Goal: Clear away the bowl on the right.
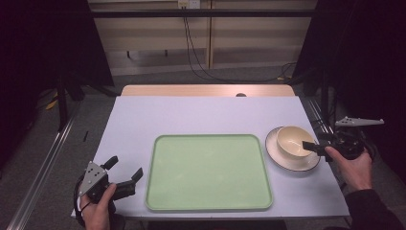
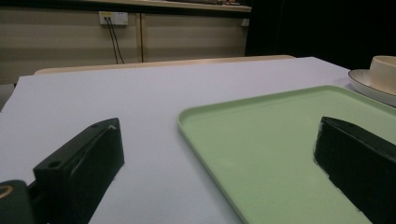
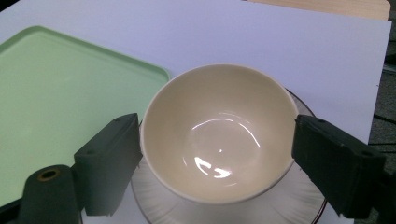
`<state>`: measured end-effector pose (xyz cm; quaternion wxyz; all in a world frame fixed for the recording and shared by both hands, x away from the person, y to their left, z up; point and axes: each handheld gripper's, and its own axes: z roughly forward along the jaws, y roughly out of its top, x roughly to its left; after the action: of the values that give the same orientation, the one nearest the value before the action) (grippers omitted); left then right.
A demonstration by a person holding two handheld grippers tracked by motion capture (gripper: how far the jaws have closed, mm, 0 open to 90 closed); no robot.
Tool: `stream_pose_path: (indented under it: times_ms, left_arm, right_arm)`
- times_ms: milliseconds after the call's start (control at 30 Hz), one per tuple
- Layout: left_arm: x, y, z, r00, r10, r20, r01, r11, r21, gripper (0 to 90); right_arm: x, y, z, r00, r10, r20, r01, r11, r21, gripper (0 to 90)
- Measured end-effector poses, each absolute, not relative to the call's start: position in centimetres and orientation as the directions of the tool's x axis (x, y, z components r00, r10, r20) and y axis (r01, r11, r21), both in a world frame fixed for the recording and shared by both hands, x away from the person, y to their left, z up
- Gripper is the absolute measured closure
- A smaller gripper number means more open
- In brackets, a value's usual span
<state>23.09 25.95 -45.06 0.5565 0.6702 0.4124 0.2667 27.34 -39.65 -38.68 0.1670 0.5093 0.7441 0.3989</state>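
A cream bowl (image 1: 293,140) (image 3: 219,158) stands upright on a white saucer (image 1: 276,149) (image 3: 289,205) at the table's right side. My right gripper (image 1: 311,144) (image 3: 217,122) comes in from the right, held by a hand. Its jaws stand open, one on each side of the bowl's rim, and I see no pad pressing on it. A pale green tray (image 1: 208,172) (image 2: 261,135) (image 3: 56,93) lies bare in the middle. My left gripper (image 1: 126,166) (image 2: 218,125) rests low at the front left, open, with nothing between its jaws and one jaw over the tray's left edge.
The white table top (image 1: 201,115) has a wooden strip (image 1: 206,90) along its far edge. The bowl (image 2: 385,70) and saucer (image 2: 369,86) show at the far right of the left gripper view. Cables (image 1: 196,62) run across the floor behind the table.
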Motion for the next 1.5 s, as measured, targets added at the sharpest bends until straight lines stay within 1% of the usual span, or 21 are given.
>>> stream_pose_path:
  times_ms: [33, 67, 100, 167, 200, 267, 333, 367, 400, 433, 500, 600, 733, 800, 867, 900, 1000, 1133, 1267, 1367, 1500]
  left_arm:
    - [23.1, 25.9, -45.1, 0.519, 0.849, -0.102, 0.255, -0.040, 0.966, 1.7]
    - [23.1, 25.9, -45.1, 0.519, 0.849, -0.102, 0.255, -0.040, 0.966, 1.7]
    - [23.1, 25.9, -45.1, 0.521, 0.847, -0.102, 0.255, -0.041, 0.966, 1.7]
    - [23.1, 25.9, -45.1, 0.518, 0.849, -0.102, 0.255, -0.039, 0.966, 1.7]
    - [23.2, 26.0, -45.1, 0.524, 0.846, -0.099, 0.257, -0.047, 0.965, 1.7]
    - [23.2, 25.9, -45.1, 0.524, 0.846, -0.100, 0.261, -0.048, 0.964, 1.7]
    - [23.2, 25.9, -45.1, 0.521, 0.848, -0.097, 0.263, -0.051, 0.963, 1.8]
    - [23.2, 26.0, -45.1, 0.529, 0.843, -0.099, 0.260, -0.050, 0.964, 1.8]
    - [23.2, 26.0, -45.1, 0.529, 0.843, -0.099, 0.260, -0.050, 0.964, 1.8]
    - [23.2, 25.9, -45.1, 0.523, 0.846, -0.100, 0.258, -0.046, 0.965, 1.8]
    - [23.2, 25.9, -45.1, 0.525, 0.845, -0.097, 0.262, -0.052, 0.964, 1.8]
    - [23.2, 26.0, -45.1, 0.530, 0.842, -0.100, 0.260, -0.049, 0.964, 1.8]
    - [23.2, 25.9, -45.1, 0.523, 0.847, -0.098, 0.262, -0.050, 0.964, 1.8]
    - [23.2, 25.9, -45.1, 0.523, 0.847, -0.098, 0.263, -0.052, 0.963, 1.9]
    - [23.2, 25.9, -45.1, 0.523, 0.846, -0.101, 0.262, -0.047, 0.964, 1.9]
    - [23.2, 25.9, -45.1, 0.525, 0.845, -0.099, 0.261, -0.049, 0.964, 1.9]
    - [23.2, 25.8, -45.1, 0.528, 0.843, -0.101, 0.261, -0.049, 0.964, 1.9]
    - [23.2, 25.9, -45.1, 0.529, 0.842, -0.101, 0.261, -0.049, 0.964, 1.9]
    - [23.2, 25.8, -45.1, 0.530, 0.842, -0.101, 0.262, -0.050, 0.964, 1.9]
    - [23.2, 25.8, -45.1, 0.538, 0.837, -0.103, 0.262, -0.050, 0.964, 1.9]
    - [23.2, 25.8, -45.1, 0.529, 0.843, -0.099, 0.263, -0.052, 0.964, 1.8]
  right_arm:
    - [27.8, -39.5, -38.6, -0.427, 0.893, 0.145, 0.624, 0.175, 0.762, 19.8]
    - [27.8, -39.5, -38.6, -0.427, 0.893, 0.145, 0.624, 0.175, 0.762, 19.8]
    - [28.0, -39.5, -38.6, -0.430, 0.891, 0.142, 0.625, 0.181, 0.759, 22.0]
    - [28.5, -39.3, -38.6, -0.427, 0.897, 0.114, 0.627, 0.203, 0.752, 21.0]
    - [28.7, -39.3, -38.6, -0.426, 0.899, 0.105, 0.630, 0.211, 0.748, 24.5]
    - [29.3, -39.4, -38.8, -0.419, 0.901, 0.115, 0.628, 0.196, 0.753, 24.8]
    - [29.9, -39.6, -39.0, -0.403, 0.911, 0.089, 0.635, 0.208, 0.744, 26.7]
    - [30.4, -39.8, -39.3, -0.388, 0.916, 0.100, 0.655, 0.198, 0.729, 31.2]
    - [30.4, -39.8, -39.3, -0.388, 0.916, 0.100, 0.655, 0.198, 0.729, 31.2]
    - [30.7, -40.0, -39.6, -0.380, 0.919, 0.104, 0.665, 0.193, 0.721, 34.4]
    - [31.4, -40.5, -40.3, -0.340, 0.934, 0.112, 0.698, 0.170, 0.696, 32.2]
    - [31.8, -40.6, -40.7, -0.320, 0.939, 0.128, 0.722, 0.155, 0.674, 34.1]
    - [32.3, -40.2, -42.1, -0.294, 0.954, 0.060, 0.750, 0.192, 0.633, 34.5]
    - [32.4, -40.2, -42.3, -0.289, 0.956, 0.057, 0.754, 0.190, 0.629, 34.9]
    - [32.5, -40.2, -42.5, -0.292, 0.954, 0.065, 0.751, 0.186, 0.634, 42.8]
    - [32.5, -40.1, -42.5, -0.300, 0.951, 0.078, 0.754, 0.186, 0.630, 48.5]
    - [32.5, -40.0, -42.7, -0.293, 0.954, 0.071, 0.763, 0.188, 0.619, 49.1]
    - [32.8, -40.3, -43.2, -0.268, 0.959, 0.091, 0.772, 0.158, 0.615, 52.5]
    - [33.0, -40.4, -43.8, -0.279, 0.952, 0.129, 0.790, 0.151, 0.594, 55.4]
    - [33.3, -40.6, -43.9, -0.276, 0.946, 0.168, 0.798, 0.129, 0.589, 65.1]
    - [33.6, -40.7, -44.0, -0.271, 0.945, 0.182, 0.817, 0.125, 0.563, 70.0]
